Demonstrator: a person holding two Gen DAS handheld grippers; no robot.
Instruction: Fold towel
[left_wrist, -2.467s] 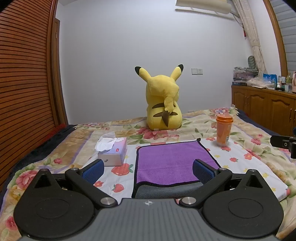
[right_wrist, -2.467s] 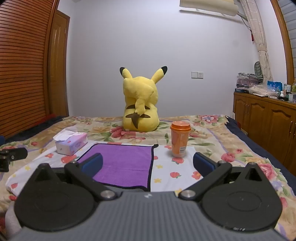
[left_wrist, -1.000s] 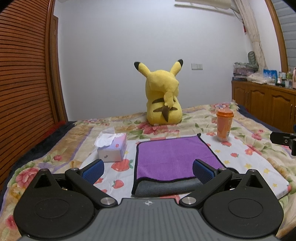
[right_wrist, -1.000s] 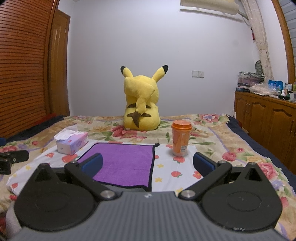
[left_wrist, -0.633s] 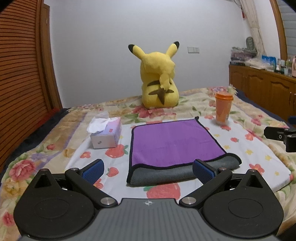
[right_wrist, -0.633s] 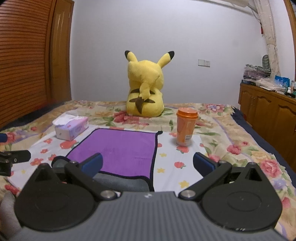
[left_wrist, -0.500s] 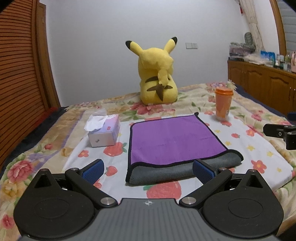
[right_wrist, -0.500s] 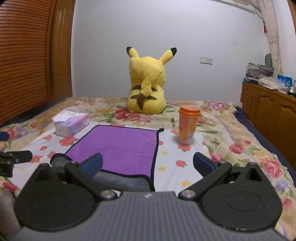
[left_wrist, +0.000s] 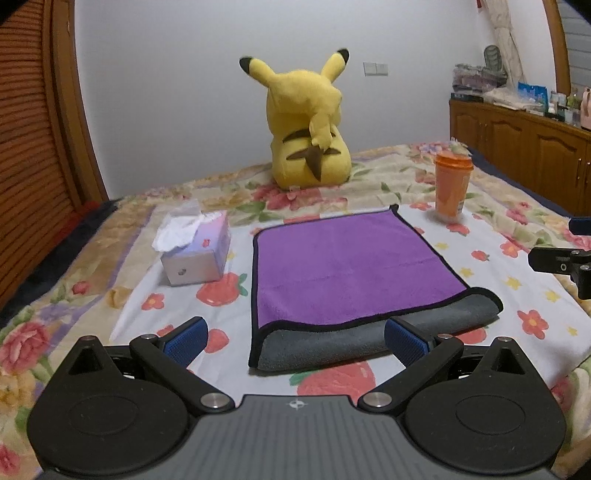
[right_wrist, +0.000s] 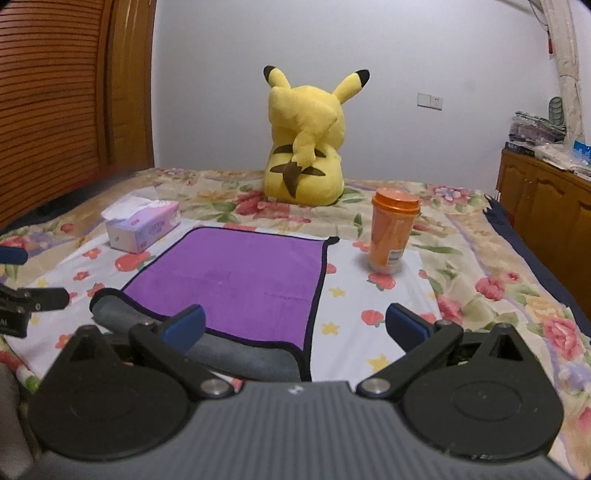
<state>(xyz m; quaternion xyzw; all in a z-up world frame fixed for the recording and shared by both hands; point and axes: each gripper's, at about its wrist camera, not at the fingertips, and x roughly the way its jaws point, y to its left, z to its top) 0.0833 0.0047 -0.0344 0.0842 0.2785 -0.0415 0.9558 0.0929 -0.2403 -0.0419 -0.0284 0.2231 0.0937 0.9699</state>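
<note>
Towel (left_wrist: 351, 266) lies half-folded on the bed (left_wrist: 535, 321), its near folded edge running crosswise just ahead of the left gripper (left_wrist: 295, 336) and right gripper (right_wrist: 295, 325), both spread wide and empty.

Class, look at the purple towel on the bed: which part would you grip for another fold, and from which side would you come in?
Probably the two near corners of the towel, coming low from the near side. That near edge is a thick, rounded grey fold standing proud of the bedspread, so open fingers can close on it; the other edges lie flat.
</note>
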